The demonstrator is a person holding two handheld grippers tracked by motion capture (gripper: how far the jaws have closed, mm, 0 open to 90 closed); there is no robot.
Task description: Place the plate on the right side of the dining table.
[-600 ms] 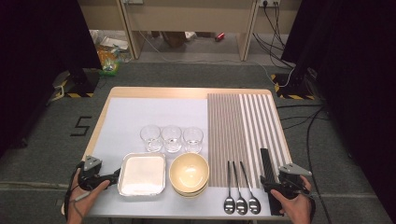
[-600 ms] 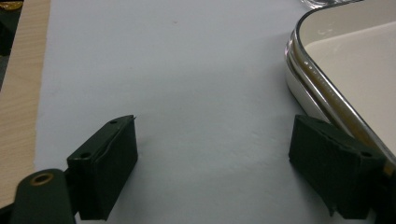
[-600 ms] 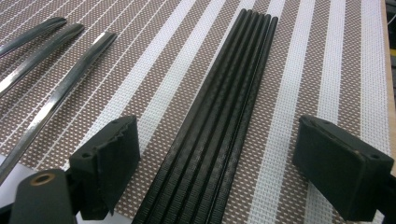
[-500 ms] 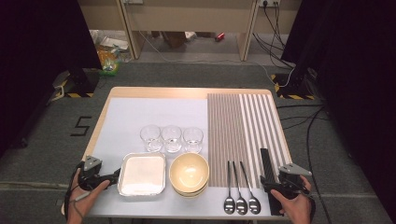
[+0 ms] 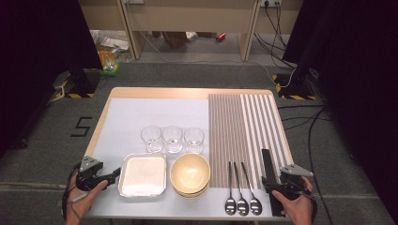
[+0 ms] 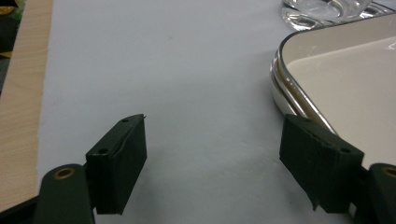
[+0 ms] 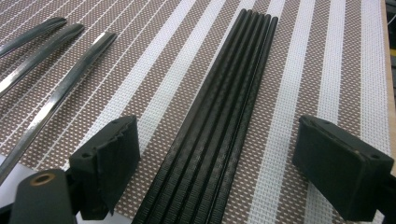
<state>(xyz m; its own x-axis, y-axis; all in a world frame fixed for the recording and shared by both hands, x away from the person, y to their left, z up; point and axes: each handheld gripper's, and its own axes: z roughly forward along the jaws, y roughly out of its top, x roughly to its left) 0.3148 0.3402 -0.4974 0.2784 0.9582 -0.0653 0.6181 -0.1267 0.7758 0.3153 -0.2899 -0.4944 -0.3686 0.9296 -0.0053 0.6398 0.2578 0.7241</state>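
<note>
**Both grippers open, tray and chopsticks not yet gripped**

On our left, the left gripper (image 5: pixel 112 176) rests low on the pale grey table mat (image 6: pixel 187 84) with its jaws spread wide and nothing between them but bare mat. The white rectangular tray with a shiny metal rim (image 6: pixel 299 93) lies just beyond the right-hand jaw, whose tip overlaps the tray's near edge in the left gripper view; we cannot tell whether it touches. A clear drinking glass (image 6: pixel 322 11) stands ahead of the jaws, behind the tray's far corner.

Further right sit the stacked cream bowls (image 5: pixel 190 174) and three metal spoons (image 5: pixel 241 190).

Our right gripper (image 5: pixel 268 180) also stands wide open, and the bundle of black ribbed chopsticks (image 7: pixel 219 121) lies lengthwise in the gap between its jaws on the brown-and-white striped woven placemat (image 7: pixel 299 84), touching neither pad.

We judge the risks as follows: the left jaw tip could nudge the tray sideways toward the bowls if it closes off the rim, and the right jaws, closing unevenly, could splay the loose chopsticks or catch the placemat's weave.
</note>
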